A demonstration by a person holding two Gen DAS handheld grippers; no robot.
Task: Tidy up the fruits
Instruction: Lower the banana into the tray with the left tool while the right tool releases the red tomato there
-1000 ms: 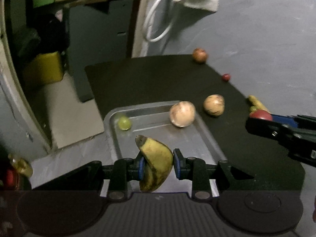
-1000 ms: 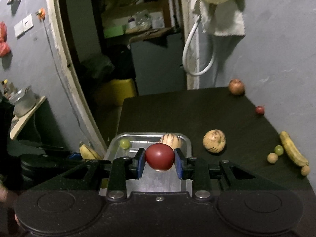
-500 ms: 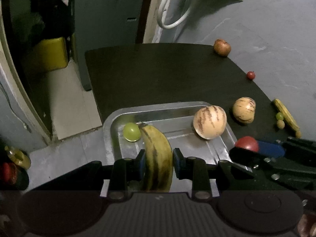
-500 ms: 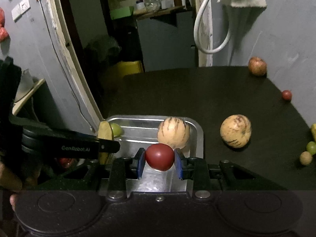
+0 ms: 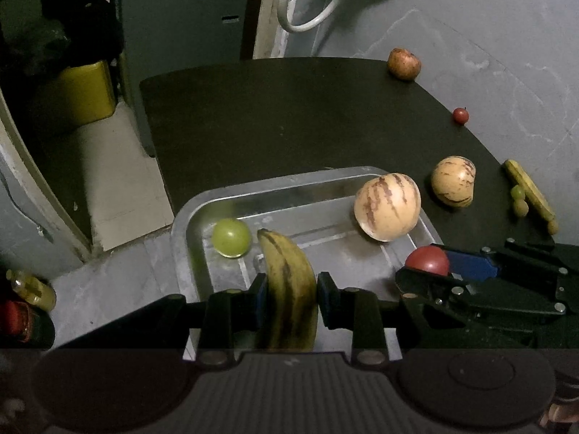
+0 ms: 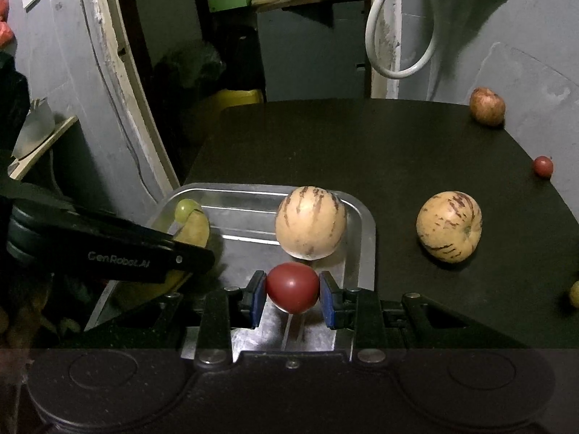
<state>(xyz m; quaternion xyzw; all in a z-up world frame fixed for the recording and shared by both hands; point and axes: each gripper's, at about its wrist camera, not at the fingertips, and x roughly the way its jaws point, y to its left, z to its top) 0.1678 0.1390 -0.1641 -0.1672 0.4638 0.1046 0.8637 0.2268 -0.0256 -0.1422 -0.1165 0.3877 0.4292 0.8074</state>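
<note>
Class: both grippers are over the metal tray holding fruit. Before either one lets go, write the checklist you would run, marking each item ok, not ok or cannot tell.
1. Left gripper shut on the banana: ok.
2. Right gripper shut on the red tomato: ok.
3. Both fruits above the metal tray, not the table: ok.
4. Bare tray floor under the tomato: ok, in the right wrist view.
5. Banana tip apart from the green fruit: cannot tell, they look very close.
6. Fruits low enough to let go without rolling: cannot tell.
</note>
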